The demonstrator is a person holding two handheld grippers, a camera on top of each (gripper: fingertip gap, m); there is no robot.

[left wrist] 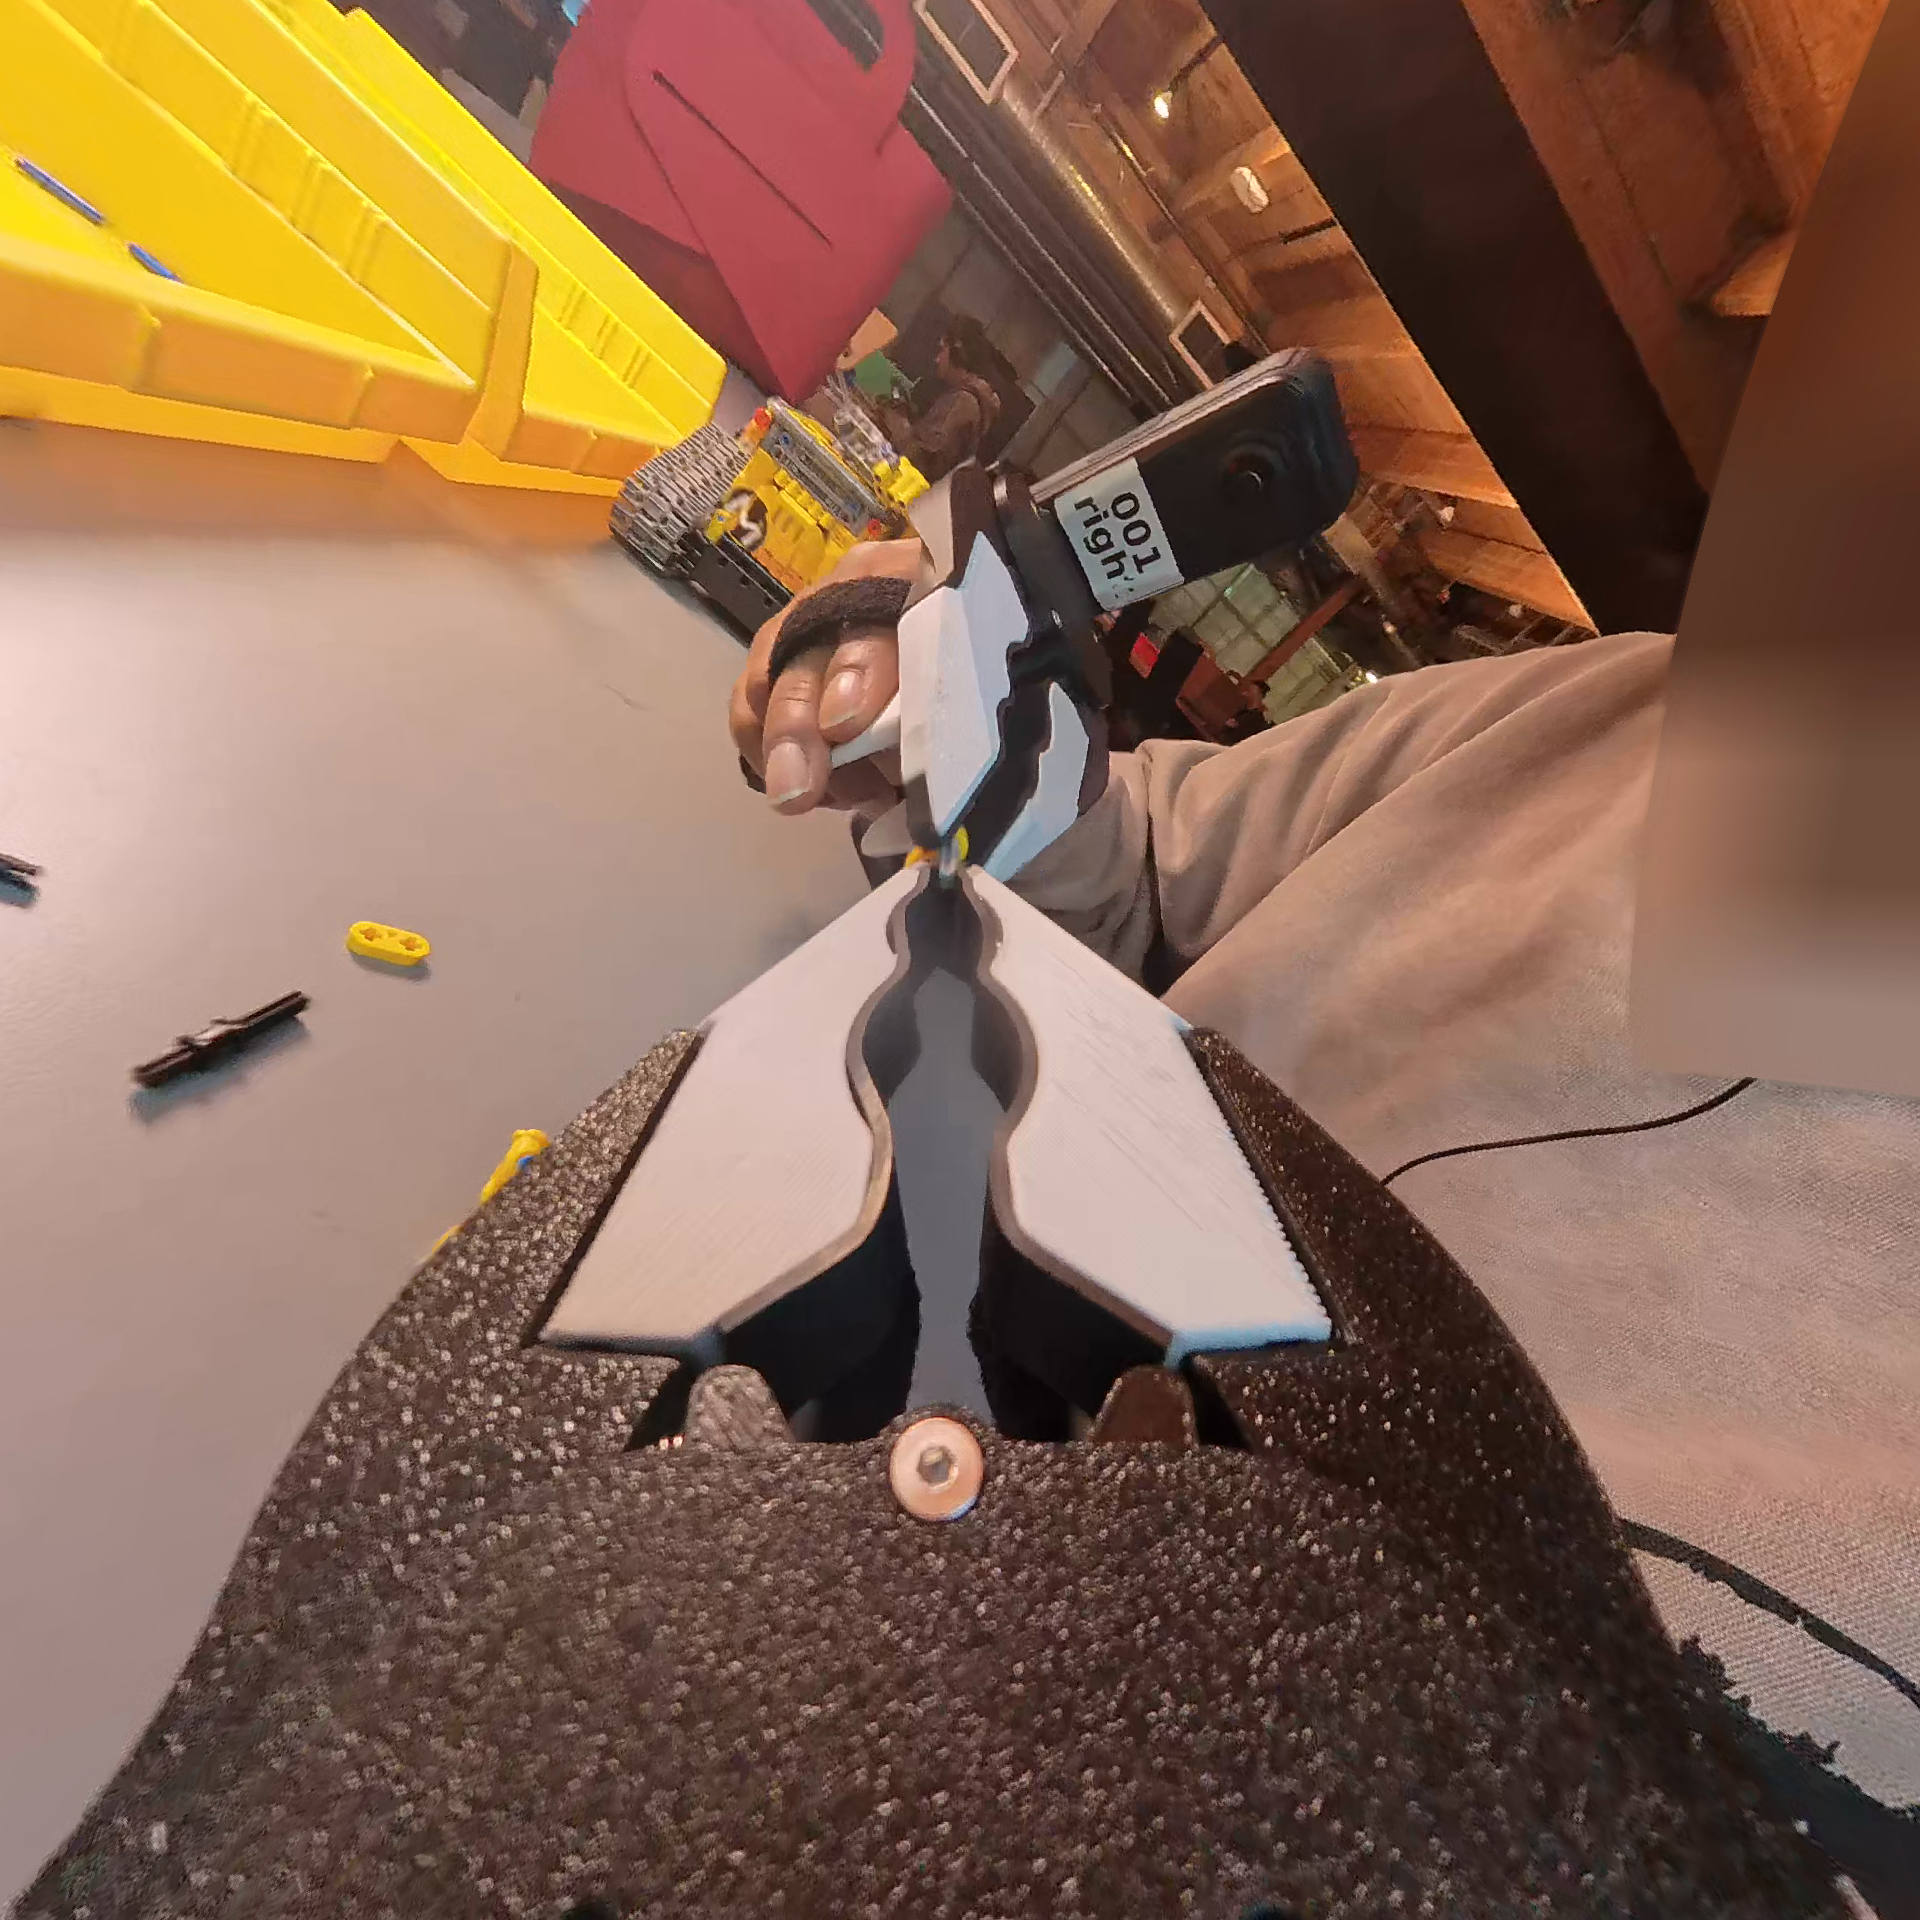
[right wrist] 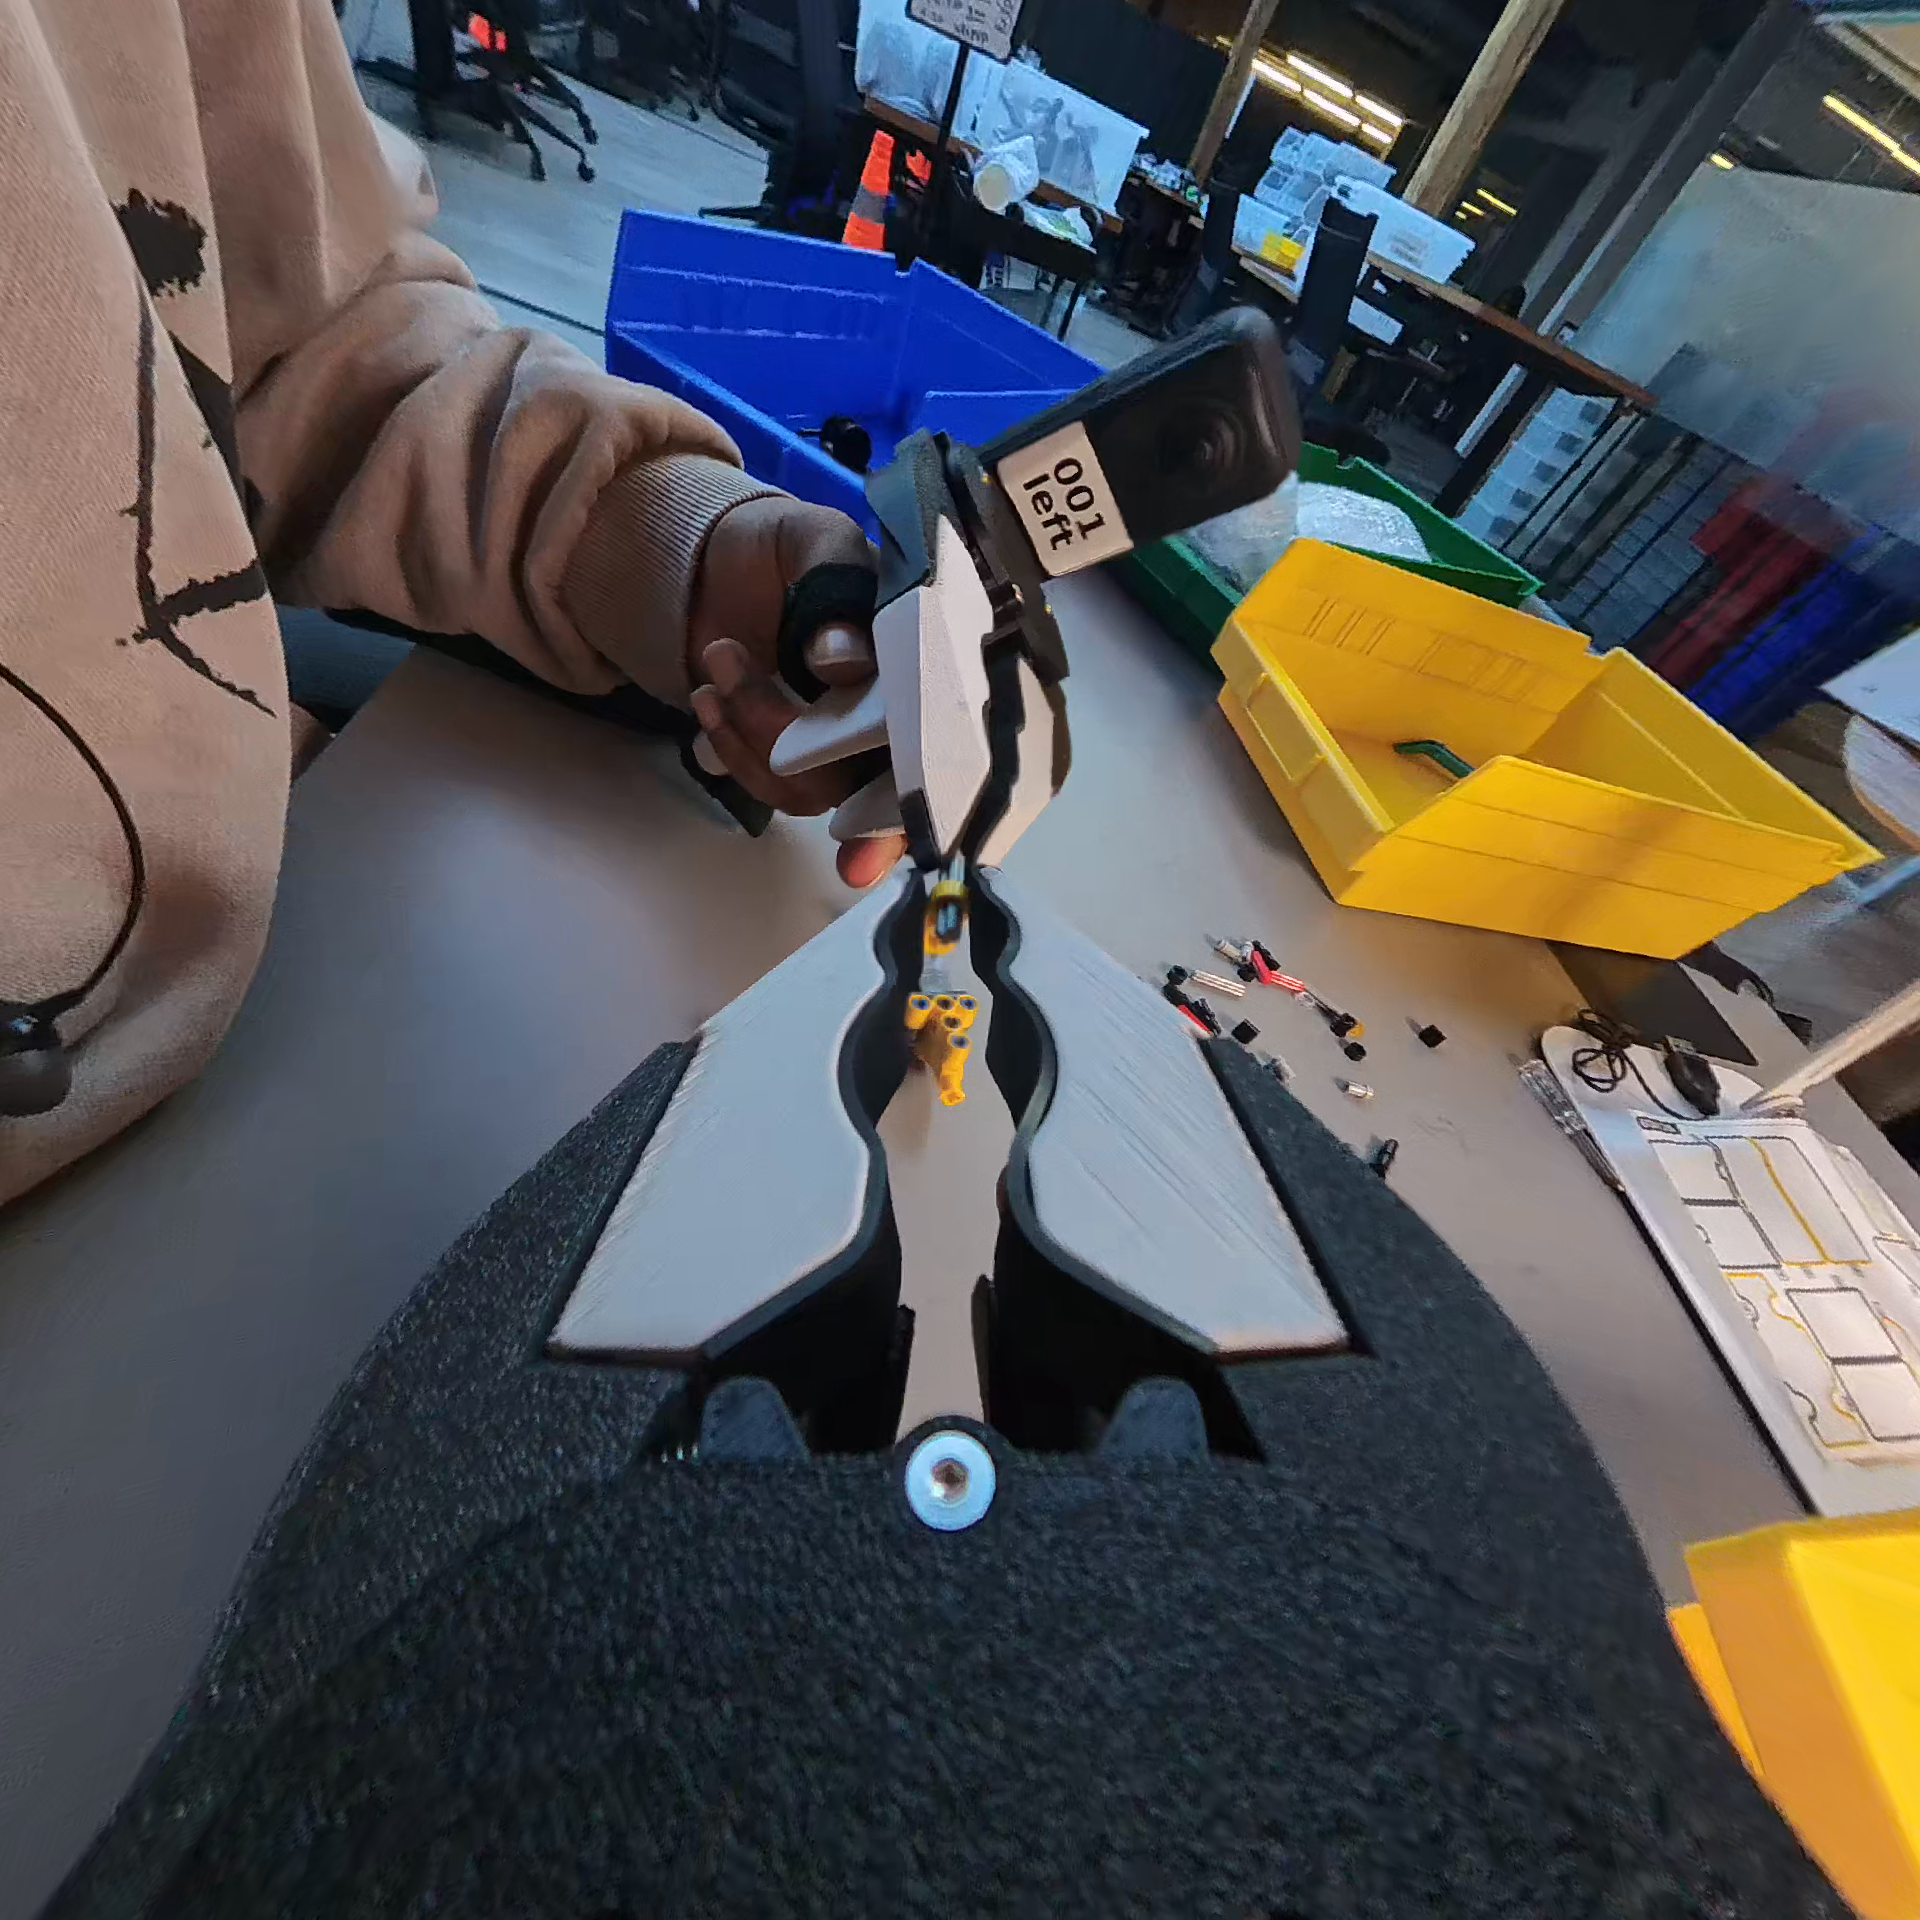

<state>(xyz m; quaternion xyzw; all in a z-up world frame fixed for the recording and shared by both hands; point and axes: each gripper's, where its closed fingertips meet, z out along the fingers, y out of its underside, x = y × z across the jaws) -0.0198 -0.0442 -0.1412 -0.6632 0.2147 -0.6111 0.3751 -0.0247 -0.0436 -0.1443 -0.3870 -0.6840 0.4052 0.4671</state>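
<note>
- Workshop space surrounds a grey table (right wrist: pixel 499 997), with shelves, benches and an orange cone far behind.
- Both grippers meet tip to tip above the table's middle, each held in a person's hand.
- Left gripper (left wrist: pixel 940 878) has its fingers nearly closed on one end of a small yellow part (right wrist: pixel 945 914).
- Right gripper (right wrist: pixel 940 883) pinches the same yellow part from the other end, fingers close together at the tips.
- A yellow connector (right wrist: pixel 940 1034) with blue pins lies on the table just under the right gripper.
- Small black and red pieces (right wrist: pixel 1262 987) lie scattered toward the table's far edge, beside an instruction sheet (right wrist: pixel 1766 1236).
- A yellow bin (right wrist: pixel 1507 790) sits at the far edge, with a blue bin (right wrist: pixel 831 322) and a green bin (right wrist: pixel 1382 509) beyond it.
- In the left wrist view, a yellow link (left wrist: pixel 388 942) and a black axle (left wrist: pixel 220 1039) lie apart on the table.
- A yellow tracked model (left wrist: pixel 769 509) stands farther back, near more yellow bins (left wrist: pixel 312 260).
</note>
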